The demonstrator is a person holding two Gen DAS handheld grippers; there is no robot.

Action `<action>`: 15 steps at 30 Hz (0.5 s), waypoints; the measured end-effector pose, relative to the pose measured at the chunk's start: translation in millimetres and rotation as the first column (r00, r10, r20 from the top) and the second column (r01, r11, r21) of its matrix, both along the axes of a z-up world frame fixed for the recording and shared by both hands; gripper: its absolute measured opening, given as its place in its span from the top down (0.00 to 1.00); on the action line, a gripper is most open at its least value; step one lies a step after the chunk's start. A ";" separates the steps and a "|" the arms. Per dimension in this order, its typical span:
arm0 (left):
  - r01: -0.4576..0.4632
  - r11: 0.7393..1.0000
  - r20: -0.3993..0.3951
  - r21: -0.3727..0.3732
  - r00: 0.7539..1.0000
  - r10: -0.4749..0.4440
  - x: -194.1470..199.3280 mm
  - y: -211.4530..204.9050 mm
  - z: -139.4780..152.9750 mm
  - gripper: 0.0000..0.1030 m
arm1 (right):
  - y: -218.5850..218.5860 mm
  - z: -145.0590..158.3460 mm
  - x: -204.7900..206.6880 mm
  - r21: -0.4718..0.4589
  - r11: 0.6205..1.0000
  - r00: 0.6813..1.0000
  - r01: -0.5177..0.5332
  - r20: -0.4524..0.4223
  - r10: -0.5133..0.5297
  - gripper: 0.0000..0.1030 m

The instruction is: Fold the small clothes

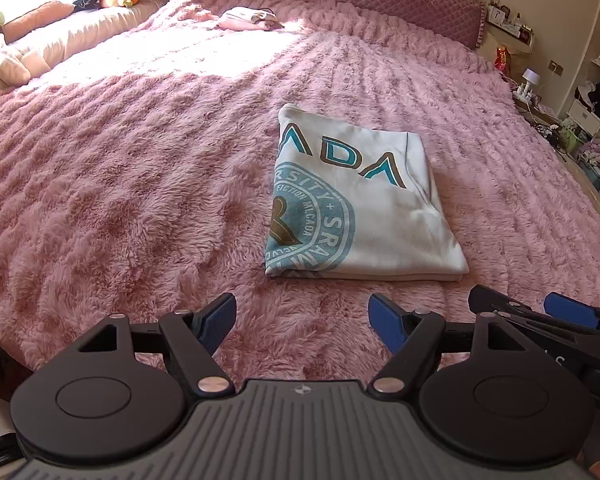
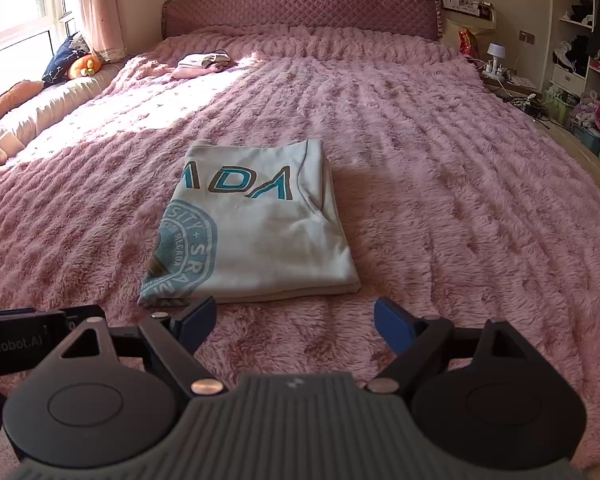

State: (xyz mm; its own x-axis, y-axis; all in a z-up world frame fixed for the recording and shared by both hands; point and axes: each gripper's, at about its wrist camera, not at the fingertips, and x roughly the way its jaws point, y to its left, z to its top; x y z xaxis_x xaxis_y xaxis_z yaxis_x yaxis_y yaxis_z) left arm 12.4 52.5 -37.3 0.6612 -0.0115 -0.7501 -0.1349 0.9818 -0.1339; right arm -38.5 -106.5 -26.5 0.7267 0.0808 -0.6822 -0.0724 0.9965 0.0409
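The white shirt lies folded mid-frame on the bed; both hand-held grippers, left and right, are released; a far garment, upper left, perhaps remains.

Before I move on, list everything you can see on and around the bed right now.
folded shirt: one, white with teal print, mid-bed.
blanket: one, pink, fluffy, covering the bed.
small clothes pile: one, pale pink, far end in sunlight.
headboard: one, mauve, quilted.
cushions: several, navy and orange, by the window.
shelves: cluttered, right wall.
left hand-held gripper: black, blue pads, open, empty.
right hand-held gripper: same, open, empty.
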 end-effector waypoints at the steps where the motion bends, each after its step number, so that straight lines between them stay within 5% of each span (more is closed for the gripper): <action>1: 0.002 1.000 -0.003 0.005 1.000 -0.002 -0.9 -2.0 -0.3 0.15 | -0.4 0.9 0.6 -0.003 1.000 1.000 0.000 0.000 0.000 0.20; 15: 0.001 0.999 -0.019 0.034 1.000 -0.001 1.3 -5.9 -2.7 0.15 | 2.5 4.2 0.2 -0.024 1.000 1.000 -0.001 0.001 0.001 0.20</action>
